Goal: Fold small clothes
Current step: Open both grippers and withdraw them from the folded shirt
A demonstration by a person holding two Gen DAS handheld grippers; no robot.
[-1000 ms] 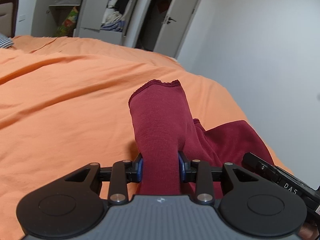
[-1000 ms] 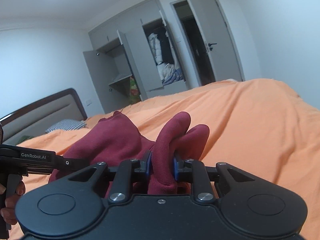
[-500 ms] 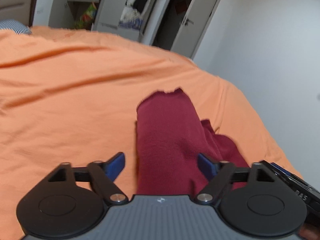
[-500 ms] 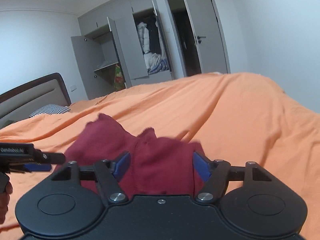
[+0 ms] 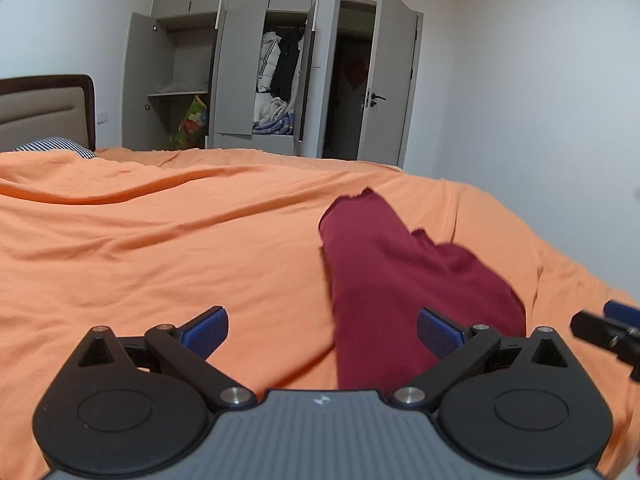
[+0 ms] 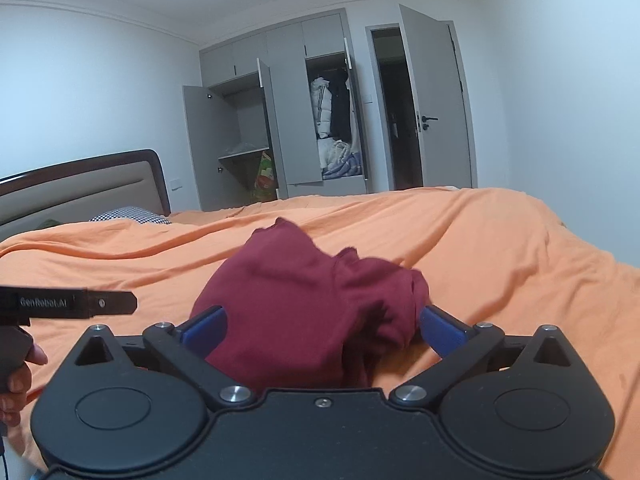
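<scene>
Both grippers have just let go: a second ago each was clamped on a pinch of the maroon garment [image 6: 312, 300], half a second ago the jaws were parting, now both are spread wide with nothing between the pads. Reads as a fold pass just laid down and released, not a regrasp yet. Left gripper [image 5: 322, 328]: jaws fully spread, blue pads [image 5: 206, 326] clear of fabric on the left side; the garment runs forward from just under the right half of the jaw gap, the right pad overlapping it in view, contact there can't be confirmed. Right gripper [image 6: 322, 326]: same wide spread, the garment bulks up directly ahead between the two pads, cloth looks to be touching or just beside both, no pinch. The garment lies in a rumpled heap on the orange bedspread [image 5: 160, 248], a narrow band reaching away from the left gripper with a raw-looking cuff edge at its far end, a lumpier mass towards the right gripper. Not flat, edges not aligned, so my guess is another fold or a smoothing pass is needed. The left gripper's body shows at the left edge of the right view, with the person's hand [image 6: 16, 376] under it. Beyond the bed: headboard [image 6: 80, 184], open wardrobe [image 5: 240, 80], open door [image 6: 436, 104].
</scene>
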